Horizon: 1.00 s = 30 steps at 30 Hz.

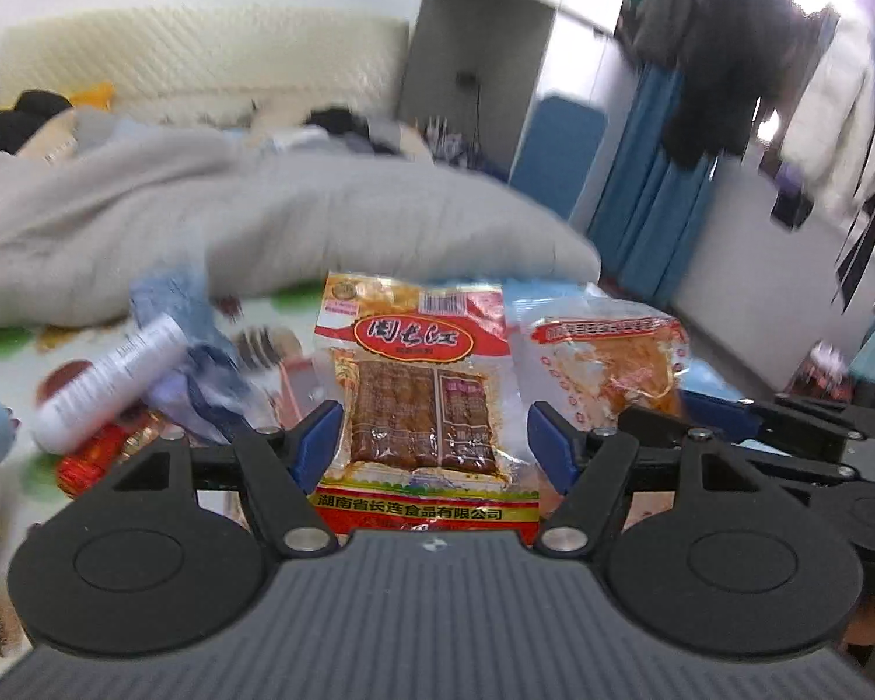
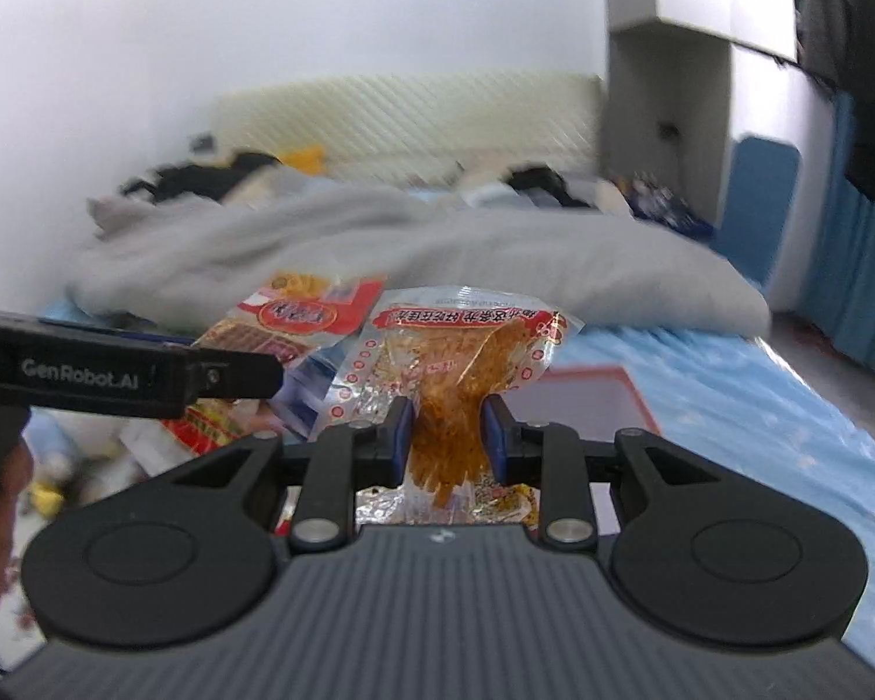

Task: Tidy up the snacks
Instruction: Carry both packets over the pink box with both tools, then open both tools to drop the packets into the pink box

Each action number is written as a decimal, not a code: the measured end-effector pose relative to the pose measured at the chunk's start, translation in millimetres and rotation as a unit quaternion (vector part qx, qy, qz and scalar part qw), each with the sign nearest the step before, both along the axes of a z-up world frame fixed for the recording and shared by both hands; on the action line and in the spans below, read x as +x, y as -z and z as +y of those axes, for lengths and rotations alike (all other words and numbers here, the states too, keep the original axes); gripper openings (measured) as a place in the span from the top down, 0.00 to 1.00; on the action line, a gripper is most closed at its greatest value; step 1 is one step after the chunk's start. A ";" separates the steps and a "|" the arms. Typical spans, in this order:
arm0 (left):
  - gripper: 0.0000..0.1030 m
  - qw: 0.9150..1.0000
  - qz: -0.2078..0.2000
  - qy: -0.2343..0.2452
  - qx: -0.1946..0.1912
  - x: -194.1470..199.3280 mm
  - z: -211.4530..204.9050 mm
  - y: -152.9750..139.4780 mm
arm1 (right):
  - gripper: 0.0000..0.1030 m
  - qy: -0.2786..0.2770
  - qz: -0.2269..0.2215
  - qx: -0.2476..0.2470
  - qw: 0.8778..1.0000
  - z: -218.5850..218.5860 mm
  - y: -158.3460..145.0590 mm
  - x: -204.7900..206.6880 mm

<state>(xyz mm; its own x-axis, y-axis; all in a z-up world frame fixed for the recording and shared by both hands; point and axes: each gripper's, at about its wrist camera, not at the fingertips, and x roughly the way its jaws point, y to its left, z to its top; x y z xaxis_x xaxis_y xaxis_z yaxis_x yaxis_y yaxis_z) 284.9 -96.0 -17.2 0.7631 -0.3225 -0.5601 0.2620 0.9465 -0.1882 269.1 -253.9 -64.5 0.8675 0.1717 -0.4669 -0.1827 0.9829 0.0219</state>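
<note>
Snack packets, two of them, are up in the air over the bed. Red-label dried tofu packet [image 1: 420,396] stands between the left gripper [image 1: 434,446] fingers; blue pads sit wide at its edges, and whether they actually press it I cannot tell, since its bottom is cut off by the gripper body. Right gripper [image 2: 446,437] is pinched tight on the clear orange-strip packet [image 2: 458,361], whose middle is squeezed narrow and whose lower end is hidden behind the body. In the right wrist view the tofu packet [image 2: 297,321] is half covered by the left tool's black arm. Grey duvet [image 1: 262,216] behind is blurred. White bottle [image 1: 111,379] and red wrapper [image 1: 99,455] at left are smeared, text unreadable. Blue sheet [image 2: 758,408] lies right.
</note>
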 end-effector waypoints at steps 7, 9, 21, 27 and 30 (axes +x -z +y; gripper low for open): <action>0.28 0.997 0.060 0.033 0.042 38.7 -45.1 42.7 | 0.71 0.031 0.081 0.033 0.996 -35.6 51.9 28.7; 0.28 0.995 0.077 0.033 0.046 44.2 -53.2 53.6 | 0.71 0.028 0.097 0.042 0.994 -40.7 62.5 31.3; 0.25 0.989 0.127 0.041 0.064 66.8 -68.7 94.3 | 0.68 0.048 0.118 0.032 0.991 -52.4 90.0 37.6; 0.19 0.991 0.109 0.027 0.078 58.2 -63.4 89.0 | 0.46 0.050 0.112 0.042 0.992 -52.6 88.2 33.5; 0.19 0.992 0.098 0.015 0.072 50.3 -56.8 76.4 | 0.46 0.045 0.098 0.041 0.993 -49.2 78.5 29.1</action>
